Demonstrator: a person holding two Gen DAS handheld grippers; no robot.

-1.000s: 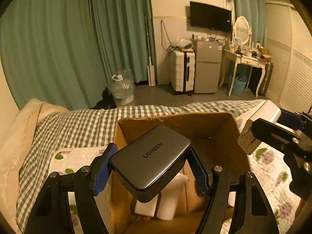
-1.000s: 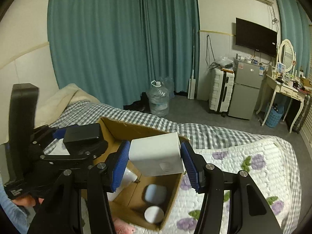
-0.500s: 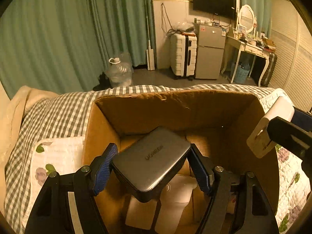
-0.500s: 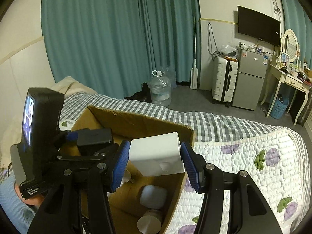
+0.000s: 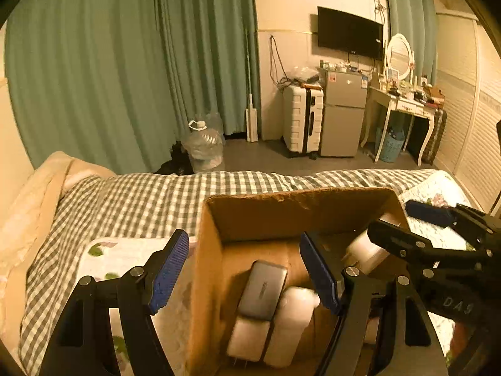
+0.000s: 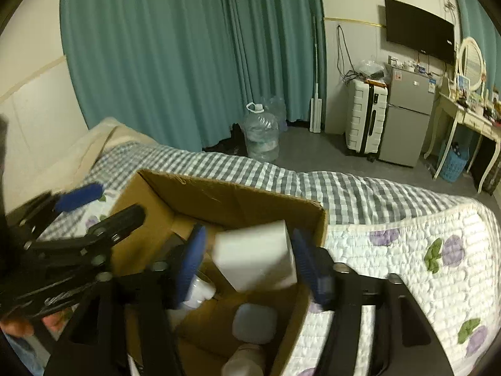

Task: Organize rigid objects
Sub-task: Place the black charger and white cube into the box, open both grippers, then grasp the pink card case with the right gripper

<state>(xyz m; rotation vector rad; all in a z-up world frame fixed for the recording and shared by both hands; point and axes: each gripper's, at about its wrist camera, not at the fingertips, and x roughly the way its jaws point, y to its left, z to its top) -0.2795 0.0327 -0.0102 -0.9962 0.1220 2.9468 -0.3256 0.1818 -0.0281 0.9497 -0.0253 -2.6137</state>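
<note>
Left wrist view: the left gripper (image 5: 244,266) hangs wide apart and empty over an open brown cardboard box (image 5: 300,203) on a checked bedspread (image 5: 141,194). A flat grey charger (image 5: 263,289) lies inside on white blocks (image 5: 272,335).

Right wrist view: the right gripper (image 6: 250,263) spans a white rectangular block (image 6: 255,255) above the box; whether its blue pads (image 6: 189,263) still press it is unclear.

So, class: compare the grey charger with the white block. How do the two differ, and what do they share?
The grey charger is dark, flat and slim; the white block is pale and chunky. The charger lies in the cardboard box on white items, free of the left gripper; the block sits tilted between the right gripper fingers, above the box. Both are rigid with rounded corners.
</note>
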